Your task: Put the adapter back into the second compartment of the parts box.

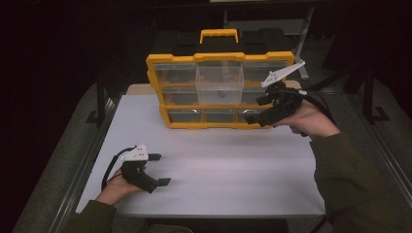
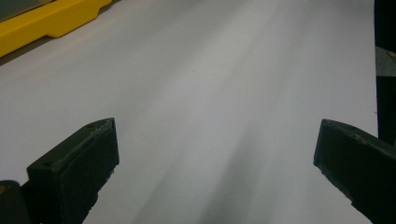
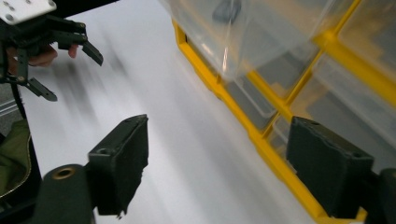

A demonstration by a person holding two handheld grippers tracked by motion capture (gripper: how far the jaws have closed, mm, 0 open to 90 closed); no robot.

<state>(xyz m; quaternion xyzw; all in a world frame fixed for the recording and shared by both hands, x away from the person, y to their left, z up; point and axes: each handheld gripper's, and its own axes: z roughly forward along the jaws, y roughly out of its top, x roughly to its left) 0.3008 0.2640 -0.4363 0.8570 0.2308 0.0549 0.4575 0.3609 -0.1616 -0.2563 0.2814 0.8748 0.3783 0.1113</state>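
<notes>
both jaws of the right hand-held gripper (image 3: 217,170) stand apart and empty beside the yellow organiser's (image 1: 219,90) half-pulled clear drawer (image 1: 219,83) on the bench (image 1: 209,170), its small dark part (image 1: 221,93) seemingly not yet picked, while the left hand-held gripper (image 1: 159,170) rests open.

the small dark item (image 1: 220,93) in the pulled-out clear drawer (image 1: 219,83) is too small to identify

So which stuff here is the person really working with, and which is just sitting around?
In the job:
- yellow drawer box
- clear drawer pulled out of it, small dark thing inside
- right tongs, open, beside the box's lower drawers

Just around:
- left tongs, open and empty, low over the white table
- black stands beside the table
</notes>
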